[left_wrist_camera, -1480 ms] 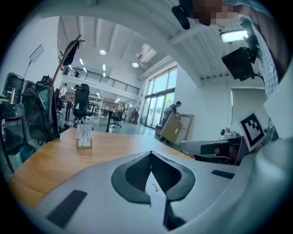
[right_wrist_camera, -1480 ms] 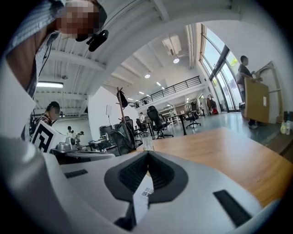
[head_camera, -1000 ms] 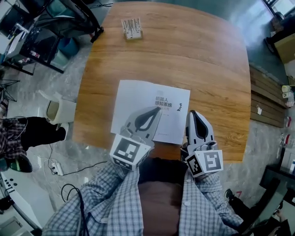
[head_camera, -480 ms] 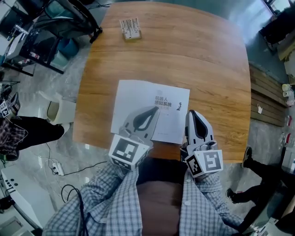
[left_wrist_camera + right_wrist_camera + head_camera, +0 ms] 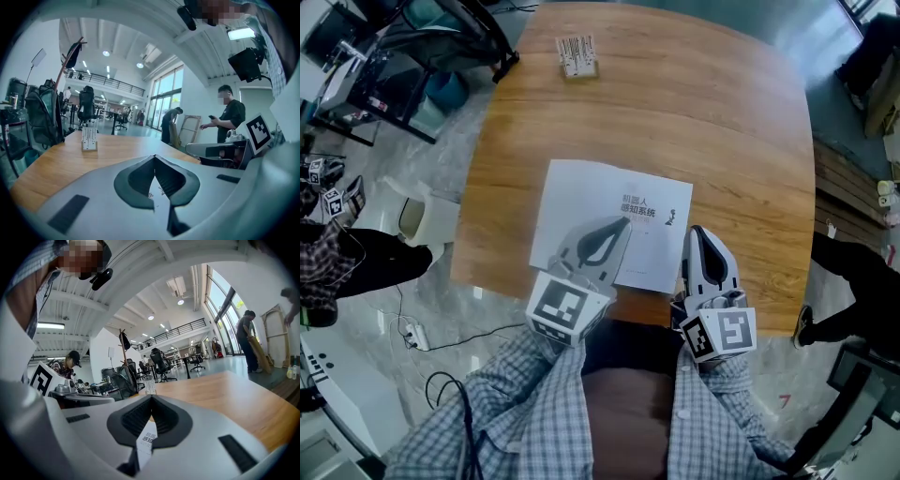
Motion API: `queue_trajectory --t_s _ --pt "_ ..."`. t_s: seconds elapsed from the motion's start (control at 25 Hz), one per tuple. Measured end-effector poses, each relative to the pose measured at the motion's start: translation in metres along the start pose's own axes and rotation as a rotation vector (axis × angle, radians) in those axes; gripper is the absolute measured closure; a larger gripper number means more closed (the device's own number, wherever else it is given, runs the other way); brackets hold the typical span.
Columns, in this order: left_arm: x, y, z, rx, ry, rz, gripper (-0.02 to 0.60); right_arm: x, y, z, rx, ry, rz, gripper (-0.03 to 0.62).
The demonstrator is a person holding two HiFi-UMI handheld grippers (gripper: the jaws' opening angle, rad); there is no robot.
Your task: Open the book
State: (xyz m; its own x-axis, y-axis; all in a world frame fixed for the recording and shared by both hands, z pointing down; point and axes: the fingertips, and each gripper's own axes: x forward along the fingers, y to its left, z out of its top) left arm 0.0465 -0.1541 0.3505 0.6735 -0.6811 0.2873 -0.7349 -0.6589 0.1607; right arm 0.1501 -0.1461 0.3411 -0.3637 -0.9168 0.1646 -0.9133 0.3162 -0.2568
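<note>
A closed white book with dark print on its cover lies flat on the wooden table, near the front edge. My left gripper hangs over the book's near half, jaws shut with their tips together and nothing between them. My right gripper sits just beyond the book's right edge, also shut and empty. In the left gripper view the shut tips meet, and the book's cover shows below through the gap behind them. The right gripper view shows the same: shut tips above the printed cover.
A small white rack stands at the table's far edge, also seen in the left gripper view. A white bin stands on the floor left of the table. A person in black stands at the right, others further off.
Both grippers and the book stay where they were. A bystander on the floor at the right has walked closer to the table's right side.
</note>
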Motion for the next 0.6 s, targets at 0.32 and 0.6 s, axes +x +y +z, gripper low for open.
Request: queue_trajectory --t_s 0.32,0.6 --pt "-0.0012 -0.0019 0.0006 0.000 -0.003 -0.004 0.574 -0.0014 0.0026 -0.0009 -0.004 0.005 0.003 0.576" --pt "-0.0015 -0.0046 0.0007 0.001 -0.004 -0.006 0.574 -0.0030 0.0026 -0.0023 -0.001 0.011 0.007 0.576"
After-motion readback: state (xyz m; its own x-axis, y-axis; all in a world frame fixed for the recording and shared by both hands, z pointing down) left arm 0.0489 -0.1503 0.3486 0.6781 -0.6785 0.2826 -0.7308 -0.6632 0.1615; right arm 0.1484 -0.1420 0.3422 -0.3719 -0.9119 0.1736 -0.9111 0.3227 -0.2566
